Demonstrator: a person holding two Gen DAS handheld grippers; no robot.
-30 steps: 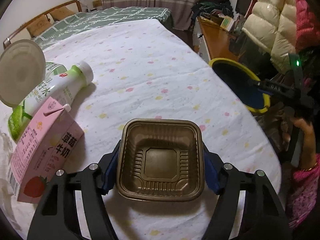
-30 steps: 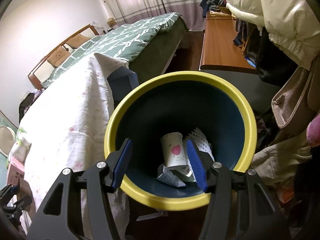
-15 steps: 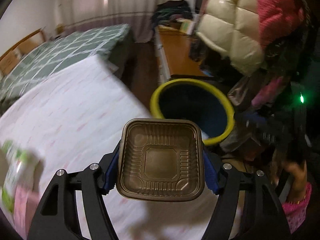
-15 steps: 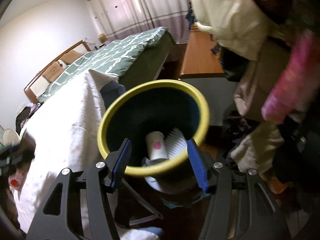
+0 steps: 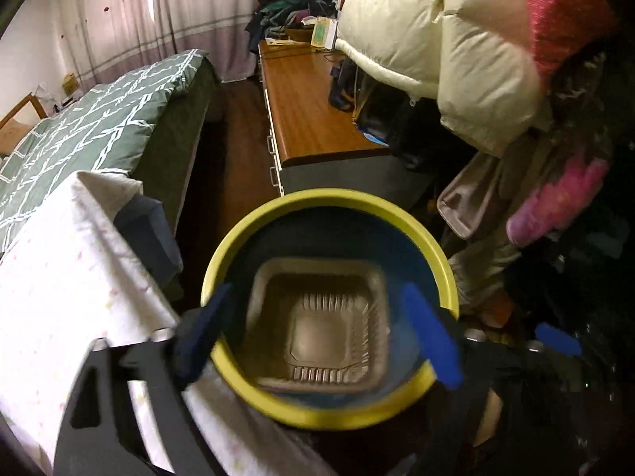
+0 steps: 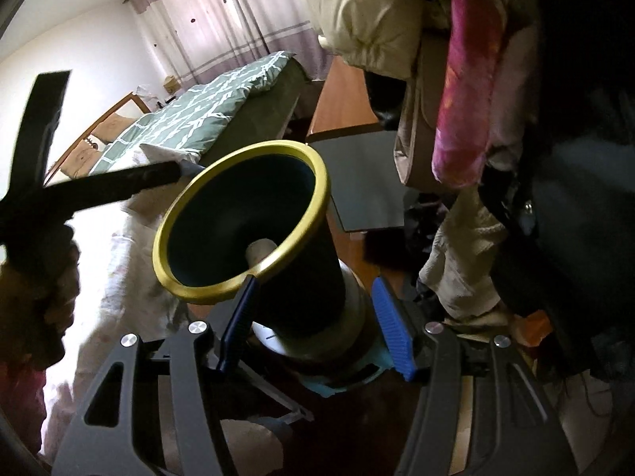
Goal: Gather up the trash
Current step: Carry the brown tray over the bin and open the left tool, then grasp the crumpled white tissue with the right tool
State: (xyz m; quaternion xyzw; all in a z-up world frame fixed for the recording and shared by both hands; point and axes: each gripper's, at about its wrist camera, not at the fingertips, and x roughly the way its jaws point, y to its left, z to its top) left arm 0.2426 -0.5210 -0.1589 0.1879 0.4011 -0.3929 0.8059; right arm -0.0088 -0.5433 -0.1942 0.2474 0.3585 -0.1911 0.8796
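Note:
A dark bin with a yellow rim (image 5: 329, 198) stands on the floor beside the bed. My left gripper (image 5: 315, 289) hangs right over its mouth with the jaws opening. The brown plastic tray (image 5: 321, 333) shows blurred between the blue pads (image 5: 432, 337), with a gap on each side, inside the ring of the rim. In the right wrist view the bin (image 6: 206, 289) stands a little ahead and to the left, a paper cup (image 6: 260, 248) showing inside it. My right gripper (image 6: 317, 325) is open and holds nothing. The left gripper's black finger (image 6: 119, 182) reaches in over the rim from the left.
The bed with the white spotted sheet (image 5: 59, 285) is at the bin's left, with a blue box (image 5: 147, 230) at its corner. A green quilted bed (image 5: 79, 131) lies behind, a wooden desk (image 5: 309, 107) at the back, and coats (image 5: 436, 51) hang at the right.
My left gripper swung from over the bed to above the bin, and its jaws spread and let go of the tray. My right gripper drew back from the bin's mouth.

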